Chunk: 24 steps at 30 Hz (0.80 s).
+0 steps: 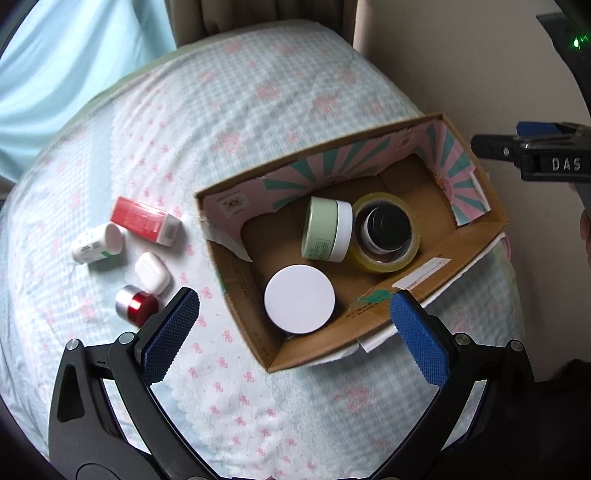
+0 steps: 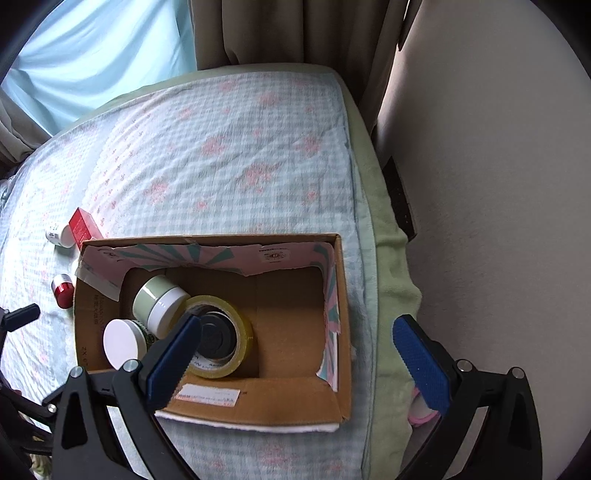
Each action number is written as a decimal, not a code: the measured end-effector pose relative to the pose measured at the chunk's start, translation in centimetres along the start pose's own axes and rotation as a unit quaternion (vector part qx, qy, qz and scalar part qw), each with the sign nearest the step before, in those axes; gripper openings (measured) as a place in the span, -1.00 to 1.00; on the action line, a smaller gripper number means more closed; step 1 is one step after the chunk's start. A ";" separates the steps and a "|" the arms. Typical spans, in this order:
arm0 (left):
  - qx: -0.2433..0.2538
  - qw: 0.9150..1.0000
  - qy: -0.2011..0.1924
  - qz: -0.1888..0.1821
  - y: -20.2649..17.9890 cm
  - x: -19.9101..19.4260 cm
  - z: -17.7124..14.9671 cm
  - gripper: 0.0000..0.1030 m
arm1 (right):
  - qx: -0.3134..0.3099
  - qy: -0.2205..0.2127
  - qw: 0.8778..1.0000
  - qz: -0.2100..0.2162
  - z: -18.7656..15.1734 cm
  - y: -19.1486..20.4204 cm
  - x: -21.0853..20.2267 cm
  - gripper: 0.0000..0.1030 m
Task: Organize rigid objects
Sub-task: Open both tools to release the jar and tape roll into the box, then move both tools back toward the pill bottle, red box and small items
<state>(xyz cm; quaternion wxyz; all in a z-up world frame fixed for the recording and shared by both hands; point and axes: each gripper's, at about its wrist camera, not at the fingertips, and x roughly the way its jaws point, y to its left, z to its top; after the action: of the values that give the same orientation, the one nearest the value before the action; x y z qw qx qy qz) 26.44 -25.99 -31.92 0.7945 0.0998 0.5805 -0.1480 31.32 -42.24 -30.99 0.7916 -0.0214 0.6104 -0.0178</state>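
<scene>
Taking the cardboard box (image 1: 436, 258) as the landmark, the left gripper (image 1: 295, 321) hangs above its near-left corner with its blue pads spread wide and nothing between them. Directly beyond its fingertips, in the box's near end, stands a jar with a flat white lid (image 1: 300, 299). Further in, a pale green jar (image 1: 325, 229) lies on its side, leaning against a roll of yellowish tape (image 1: 386, 236); a dark-lidded jar (image 1: 386, 227) sits inside the roll's hole. The far end of the box floor is bare cardboard, and the inner flaps show a pink and teal sunburst print.

Outside the box, to its left on the checked bedcover (image 1: 258, 110), four things lie loose: a small red jar with a silver cap (image 1: 135, 304) just beside the left gripper's left finger, a white earbud case (image 1: 152, 272) just past it, a white bottle (image 1: 96, 244) on its side, and a red carton (image 1: 146, 220) farthest out. None touches the gripper.

The right gripper (image 2: 295, 343) is also spread wide and empty, hovering over the box's near edge. Its left finger (image 2: 173, 354) covers part of the tape roll, while its right finger hangs outside the box's right wall, over a green blanket (image 2: 391, 295). Beyond the bed hang curtains (image 2: 258, 33).
</scene>
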 end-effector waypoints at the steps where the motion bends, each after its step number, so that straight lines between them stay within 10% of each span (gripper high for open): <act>1: -0.002 1.000 -0.003 0.001 0.1 -0.6 -0.1 0.99 | -0.001 0.001 1.000 -0.004 -0.1 0.1 -0.5 1.00; 24: -0.074 0.991 -0.094 0.053 10.2 -17.6 -11.5 0.99 | -0.022 -0.115 0.993 0.025 -4.2 10.0 -17.1 1.00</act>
<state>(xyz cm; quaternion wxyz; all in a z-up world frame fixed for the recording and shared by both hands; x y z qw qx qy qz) 14.78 -10.50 -18.87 0.8575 0.0575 0.5063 -0.0709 22.93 -31.34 -16.14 0.8563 -0.0257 0.5156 0.0184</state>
